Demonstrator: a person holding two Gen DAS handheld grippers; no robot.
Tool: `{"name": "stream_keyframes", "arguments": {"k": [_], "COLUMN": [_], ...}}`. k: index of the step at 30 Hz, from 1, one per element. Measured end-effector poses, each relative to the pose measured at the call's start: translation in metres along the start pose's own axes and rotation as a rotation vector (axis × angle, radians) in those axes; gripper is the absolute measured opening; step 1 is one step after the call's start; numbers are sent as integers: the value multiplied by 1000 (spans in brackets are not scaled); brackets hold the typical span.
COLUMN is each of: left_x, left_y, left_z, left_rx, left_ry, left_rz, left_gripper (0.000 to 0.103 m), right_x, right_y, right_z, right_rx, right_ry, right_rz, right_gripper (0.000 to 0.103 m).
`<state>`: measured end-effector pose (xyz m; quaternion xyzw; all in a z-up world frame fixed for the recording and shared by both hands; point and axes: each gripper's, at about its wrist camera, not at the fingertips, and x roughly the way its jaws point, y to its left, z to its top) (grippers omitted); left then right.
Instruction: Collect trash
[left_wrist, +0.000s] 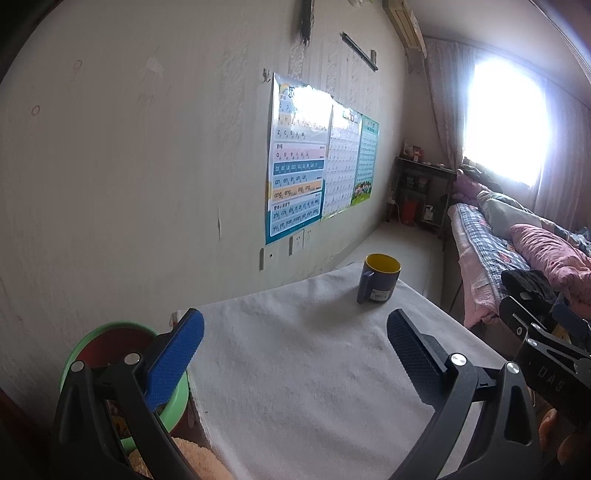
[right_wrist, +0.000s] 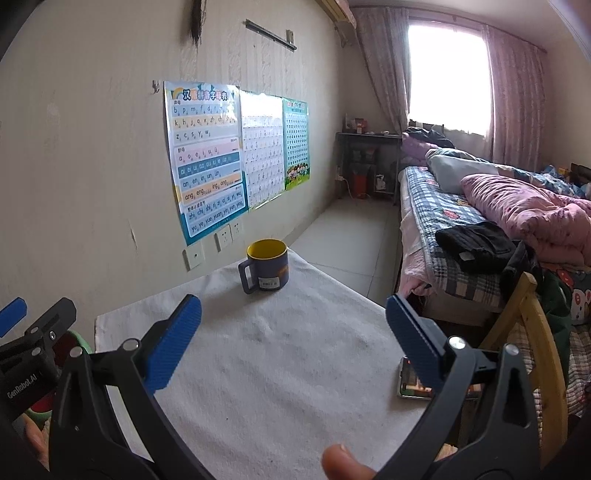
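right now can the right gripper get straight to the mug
Probably yes: the right gripper is open, and only bare white cloth lies between it and the mug, upright at the far end.

Phone (right_wrist: 413, 384) half hidden behind the right gripper's fingers (right_wrist: 413, 339); green basin (left_wrist: 173, 402) partly behind the left's.

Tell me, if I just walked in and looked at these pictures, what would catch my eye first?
Probably the dark blue mug with a yellow inside, standing alone at the far end of a white cloth-covered table. Framing it are the wide-open blue-padded fingers of the left gripper and right gripper, both empty. Bright alphabet posters hang on the wall behind, and a glaring window lights the bed on the right.
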<state>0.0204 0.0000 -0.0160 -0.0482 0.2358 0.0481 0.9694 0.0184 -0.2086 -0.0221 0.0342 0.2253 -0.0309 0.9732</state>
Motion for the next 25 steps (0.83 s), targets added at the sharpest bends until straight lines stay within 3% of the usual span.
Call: {"name": "stream_keyframes", "arguments": {"k": [16, 21, 25], "left_x": [5, 14, 16], "left_y": [3, 14, 36], "left_z": [-7, -15, -30], "left_rx": [-6, 2, 6], "left_ry": [12, 69, 129], "left_rz": [4, 5, 31], "left_gripper": [95, 95, 95], "right_x": [15, 60, 127], "right_y": [-1, -13, -36], "right_z": [-12, -40, -81], "right_rx": [-16, 1, 28], "right_ry": [61, 190, 359], "right_rz": [2, -6, -73], "right_gripper": [98, 98, 98]}}
